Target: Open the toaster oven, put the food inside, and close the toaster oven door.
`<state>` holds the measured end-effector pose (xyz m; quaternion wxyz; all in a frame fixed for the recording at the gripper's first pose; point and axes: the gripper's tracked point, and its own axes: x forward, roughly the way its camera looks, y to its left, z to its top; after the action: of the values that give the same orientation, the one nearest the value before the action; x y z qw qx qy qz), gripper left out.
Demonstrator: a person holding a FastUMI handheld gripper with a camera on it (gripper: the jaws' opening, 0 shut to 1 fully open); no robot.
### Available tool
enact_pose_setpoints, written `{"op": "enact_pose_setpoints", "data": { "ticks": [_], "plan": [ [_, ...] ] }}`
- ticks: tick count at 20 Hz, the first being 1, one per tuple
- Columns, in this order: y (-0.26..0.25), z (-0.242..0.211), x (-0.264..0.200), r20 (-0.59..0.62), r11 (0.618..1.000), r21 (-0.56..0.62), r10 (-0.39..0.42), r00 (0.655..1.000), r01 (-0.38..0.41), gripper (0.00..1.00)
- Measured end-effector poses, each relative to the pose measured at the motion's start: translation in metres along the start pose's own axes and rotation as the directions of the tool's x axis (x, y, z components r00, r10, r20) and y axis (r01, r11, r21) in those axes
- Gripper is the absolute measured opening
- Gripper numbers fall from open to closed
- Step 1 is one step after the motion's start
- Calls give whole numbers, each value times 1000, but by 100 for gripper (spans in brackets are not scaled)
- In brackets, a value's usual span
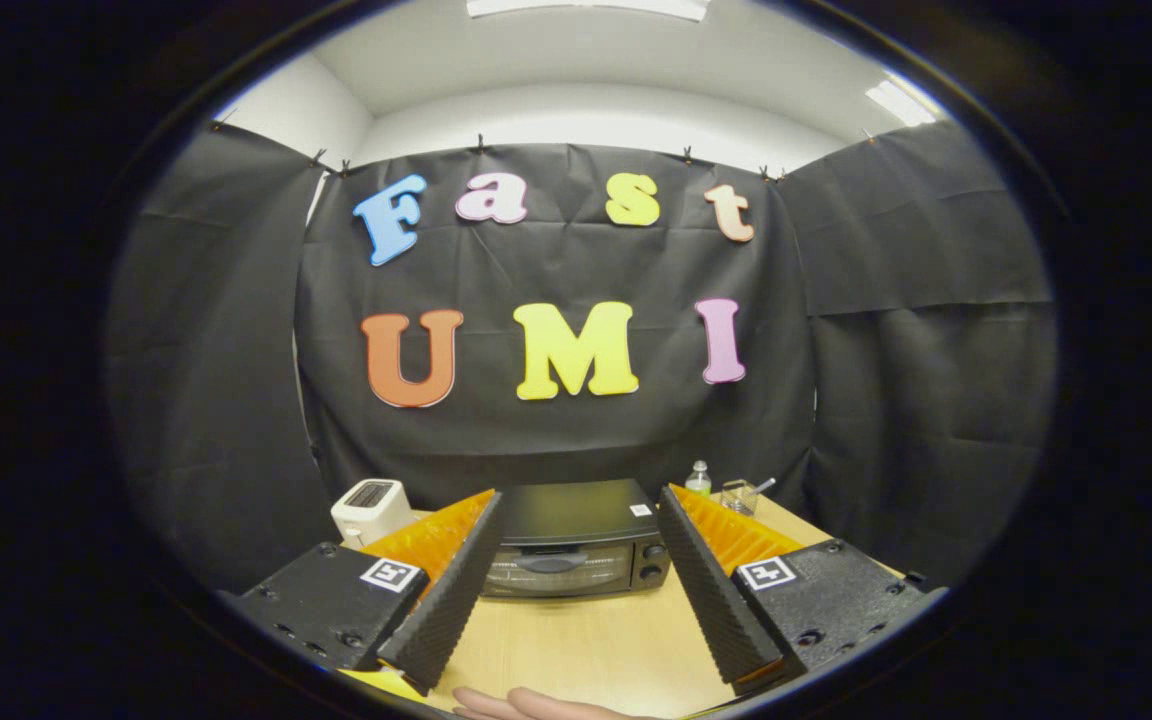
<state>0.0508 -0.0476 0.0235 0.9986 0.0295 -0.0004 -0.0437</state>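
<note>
Nearest to me, a hand (536,705) lies on the tabletop (586,640) just under the gripper (576,505), between the bases of its two fingers. I have the gripper released, its ribbed black fingers (451,590) spread wide with nothing between the pads, held above the wood. A bare strip of tabletop runs forward between the fingers, so I have open room straight ahead up to the toaster oven (576,540). It sits just beyond the fingertips, framed between them, its door shut with the handle across the glass and the knobs down its right side. Its front edge faces me squarely. To its left, beyond the left finger, a white toaster (371,510) stands near the tabletop's far left edge. To the right, beyond the right finger, a small bottle (698,478) and a clear glass cup (739,495) stand close together at the back, against the black cloth wall. I cannot make out the food from here
</note>
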Motion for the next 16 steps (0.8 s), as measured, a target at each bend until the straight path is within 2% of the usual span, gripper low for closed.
{"op": "enact_pose_setpoints", "data": {
  "ticks": [11, 16],
  "plan": [
    [14, -31, 126, 48, 998, -56, 30, 998, -27, 100],
    [14, -72, 176, -25, 1000, -17, 20, 999, -21, 100]
  ]
}}
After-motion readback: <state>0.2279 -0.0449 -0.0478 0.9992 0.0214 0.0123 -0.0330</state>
